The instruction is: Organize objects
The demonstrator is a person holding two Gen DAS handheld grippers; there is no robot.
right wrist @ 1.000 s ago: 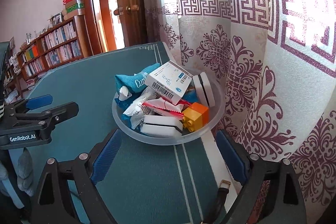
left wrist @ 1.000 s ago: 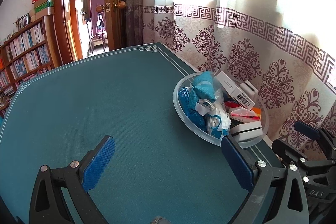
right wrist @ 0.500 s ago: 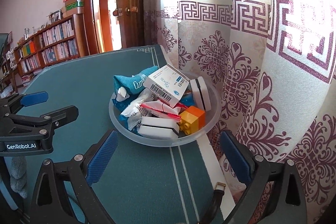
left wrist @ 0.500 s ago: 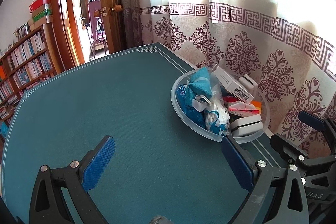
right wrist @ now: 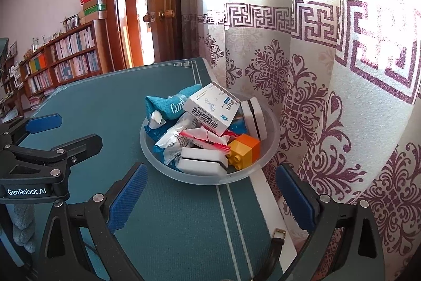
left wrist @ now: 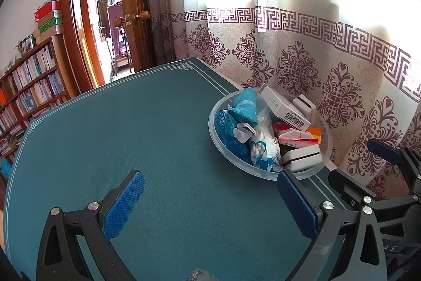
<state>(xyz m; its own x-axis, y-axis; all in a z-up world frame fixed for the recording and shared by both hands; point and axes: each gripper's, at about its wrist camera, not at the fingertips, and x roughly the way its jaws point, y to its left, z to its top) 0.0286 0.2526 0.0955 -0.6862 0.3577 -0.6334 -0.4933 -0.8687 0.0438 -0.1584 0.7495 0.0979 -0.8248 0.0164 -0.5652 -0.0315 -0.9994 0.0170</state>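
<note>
At counter's (left wrist: 147,128) curtain-side edge, clear bowl (right wrist: 163,167) holds heaped boxes, packets, orange block (right wrist: 243,148); both grippers, left (left wrist: 210,204) and right (right wrist: 210,195), hang short, jaws apart, empty; approach topmost white box (right wrist: 213,107) squarely.

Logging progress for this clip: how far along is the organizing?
Everything loose sits piled in the clear bowl: white box, orange block, packets. The green table shows nothing else. Both grippers, left and right, are open and hold nothing. This fits gathering finished or sorting-out ahead.
</note>
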